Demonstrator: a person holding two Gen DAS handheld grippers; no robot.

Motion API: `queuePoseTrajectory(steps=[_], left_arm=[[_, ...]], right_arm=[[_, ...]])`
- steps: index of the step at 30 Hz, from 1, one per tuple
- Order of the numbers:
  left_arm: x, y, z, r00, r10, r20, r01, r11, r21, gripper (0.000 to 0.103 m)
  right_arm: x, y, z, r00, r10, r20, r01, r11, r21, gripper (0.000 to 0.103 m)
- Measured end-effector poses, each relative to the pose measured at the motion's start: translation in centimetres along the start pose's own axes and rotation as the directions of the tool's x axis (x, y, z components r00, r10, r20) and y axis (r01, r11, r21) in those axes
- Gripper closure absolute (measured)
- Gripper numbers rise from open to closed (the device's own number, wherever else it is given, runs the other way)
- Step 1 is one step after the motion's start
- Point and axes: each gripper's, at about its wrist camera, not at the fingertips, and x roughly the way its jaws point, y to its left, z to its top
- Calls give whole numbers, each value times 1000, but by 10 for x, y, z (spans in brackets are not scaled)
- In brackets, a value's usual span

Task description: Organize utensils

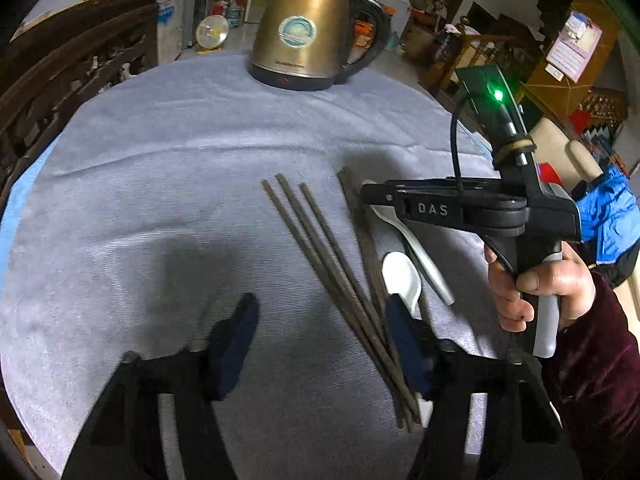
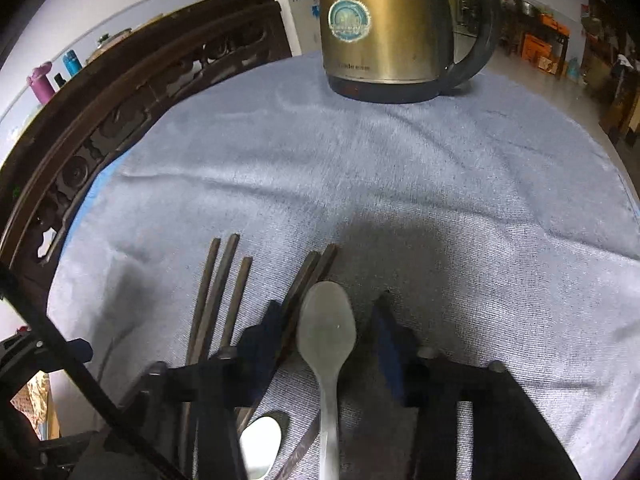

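Several dark chopsticks lie fanned on the blue-grey cloth. A white spoon rests beside them, and a grey spoon lies just to its right. My left gripper hangs open over the cloth; its right finger is by the near ends of the chopsticks and nothing is gripped. My right gripper, held by a hand, points down at the grey spoon. Its open jaws straddle the spoon's bowl with a small gap on each side. Two chopsticks lie under that bowl.
A brass-coloured electric kettle stands at the far edge of the cloth. A carved dark wooden chair back borders the table on the left. Three chopsticks and the white spoon lie left of the right gripper.
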Motion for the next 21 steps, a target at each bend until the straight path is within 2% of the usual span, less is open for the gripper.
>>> queuePoseTrajectory(steps=[1, 5, 8, 10, 12, 13, 15, 16, 17, 19, 21], left_arm=[[3, -4, 1, 1000, -12, -8, 12, 1000, 5, 48], [12, -19, 6, 1000, -24, -19, 25, 999, 41, 48], [21, -32, 10, 999, -19, -27, 21, 998, 65, 48], [30, -39, 14, 999, -7, -36, 10, 997, 81, 48], [38, -45, 18, 999, 1, -48, 4, 995, 98, 48], [43, -49, 20, 999, 3, -53, 3, 994, 113, 48], [52, -57, 22, 998, 5, -63, 5, 990, 142, 48], [56, -61, 22, 997, 10, -77, 2, 987, 158, 48], [62, -65, 21, 995, 16, -94, 0, 986, 168, 48], [68, -69, 18, 994, 20, -112, -1, 985, 170, 48], [73, -71, 18, 992, 33, -121, -12, 985, 172, 48]], right_arm=[[0, -2, -1, 1000, 11, -5, -11, 1000, 9, 73], [-7, -15, -8, 999, 17, 38, -20, 998, 67, 73], [-21, -39, -18, 989, 97, 109, -114, 978, 173, 73], [-31, -58, -25, 962, 174, 209, -224, 943, 244, 72], [-34, -73, -34, 935, 214, 284, -298, 906, 300, 72], [-32, -84, -42, 911, 243, 333, -354, 875, 329, 72], [-25, -98, -53, 885, 278, 373, -414, 835, 363, 72], [-22, -101, -54, 894, 275, 354, -406, 832, 379, 72], [-25, -102, -53, 891, 276, 361, -410, 830, 378, 72], [-30, -111, -53, 867, 298, 401, -452, 809, 376, 72], [-34, -116, -56, 856, 307, 416, -470, 797, 379, 72]])
